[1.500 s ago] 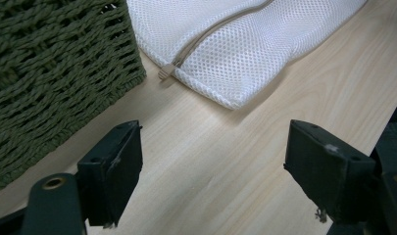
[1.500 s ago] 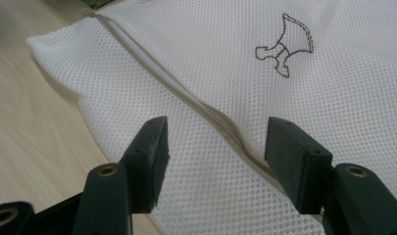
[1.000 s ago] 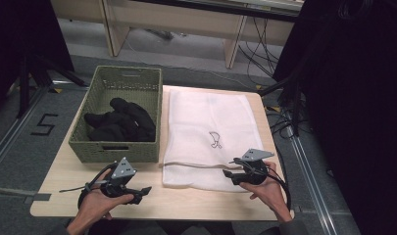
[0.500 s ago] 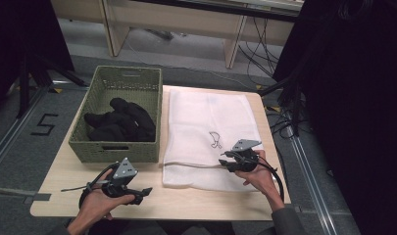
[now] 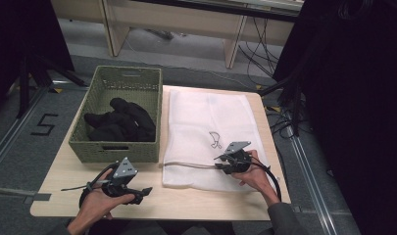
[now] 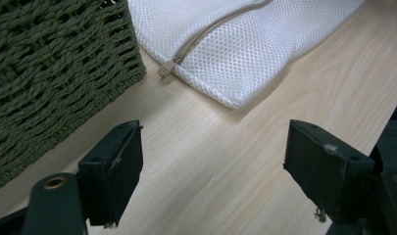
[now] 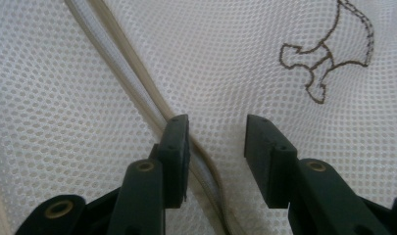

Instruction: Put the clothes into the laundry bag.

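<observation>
A white mesh laundry bag (image 5: 206, 117) lies flat on the wooden table (image 5: 63, 171), its beige zipper (image 5: 186, 165) running along the near end. My right gripper (image 5: 217, 163) rests on the bag by the zipper (image 7: 122, 58). Its jaws have just been closing and stand half apart over the mesh (image 7: 235, 49), with the zipper passing under the left jaw; my right gripper (image 7: 216, 129) is open. My left gripper (image 5: 145, 191) lies on the table's front left, open and holding nothing (image 6: 213, 147). The zipper pull (image 6: 165, 69) lies ahead of it at the bag's corner.
A green woven basket (image 5: 112, 152) stands at the table's left, holding black clothes (image 5: 120, 125); its wall (image 6: 49, 63) is close to my left gripper. A small dark line drawing (image 5: 215, 139) marks the bag. Cables trail over the floor on the right.
My right gripper has moved left and down onto the bag to the zipper line, and its jaws have narrowed. The left gripper has stayed where it was.
</observation>
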`<control>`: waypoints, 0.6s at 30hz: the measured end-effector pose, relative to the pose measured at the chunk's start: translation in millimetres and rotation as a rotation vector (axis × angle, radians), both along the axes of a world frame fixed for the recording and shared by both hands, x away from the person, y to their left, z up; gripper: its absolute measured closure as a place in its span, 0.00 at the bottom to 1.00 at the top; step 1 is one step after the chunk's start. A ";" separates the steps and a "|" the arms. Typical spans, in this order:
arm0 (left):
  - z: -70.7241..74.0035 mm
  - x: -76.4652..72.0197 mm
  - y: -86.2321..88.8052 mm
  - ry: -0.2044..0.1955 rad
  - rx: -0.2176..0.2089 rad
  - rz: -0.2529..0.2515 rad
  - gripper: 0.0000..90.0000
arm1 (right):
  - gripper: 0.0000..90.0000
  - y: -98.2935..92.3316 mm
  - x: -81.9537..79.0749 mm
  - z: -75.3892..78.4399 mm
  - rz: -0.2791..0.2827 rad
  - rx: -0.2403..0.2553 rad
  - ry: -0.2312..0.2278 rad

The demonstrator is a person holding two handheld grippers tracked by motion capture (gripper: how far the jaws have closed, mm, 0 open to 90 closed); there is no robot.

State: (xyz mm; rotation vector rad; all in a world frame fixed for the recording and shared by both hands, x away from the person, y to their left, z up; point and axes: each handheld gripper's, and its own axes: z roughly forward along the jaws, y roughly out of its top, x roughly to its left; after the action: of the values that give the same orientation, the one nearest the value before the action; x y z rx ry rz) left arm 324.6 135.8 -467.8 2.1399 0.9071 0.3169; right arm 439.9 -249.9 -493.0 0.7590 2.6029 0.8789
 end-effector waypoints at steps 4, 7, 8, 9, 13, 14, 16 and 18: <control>0.2 0.1 0.4 -0.003 0.005 -0.011 0.24 | 0.72 3.4 0.0 -3.2 0.004 -0.014 0.028; -0.2 -0.2 0.0 0.004 0.001 -0.005 0.24 | 0.74 1.7 3.3 -5.6 0.018 -0.003 0.026; 0.3 0.4 0.8 -0.003 0.012 -0.015 0.24 | 0.78 2.2 2.5 -6.1 0.012 0.006 0.041; 0.2 0.0 0.9 -0.002 0.010 -0.012 0.24 | 0.80 1.5 3.0 -6.2 0.019 0.012 0.046; 0.1 0.6 0.9 -0.001 0.006 -0.009 0.25 | 0.94 -0.2 3.9 -8.5 0.052 0.054 0.061; 0.2 0.5 1.1 -0.001 0.007 -0.010 0.25 | 0.95 -1.6 5.0 -8.1 0.057 0.054 0.061; 0.4 0.4 1.0 -0.001 0.005 -0.011 0.25 | 0.96 -0.7 2.7 -7.7 0.038 0.059 0.090; 0.4 0.7 0.6 -0.001 0.003 -0.010 0.25 | 0.98 -1.0 4.1 -4.7 0.060 0.042 0.060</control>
State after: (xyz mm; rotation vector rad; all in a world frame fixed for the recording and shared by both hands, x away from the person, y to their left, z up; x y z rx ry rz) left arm 325.3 136.4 -467.4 2.1460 0.8958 0.3148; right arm 444.0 -250.9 -497.7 0.7320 2.6799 0.9449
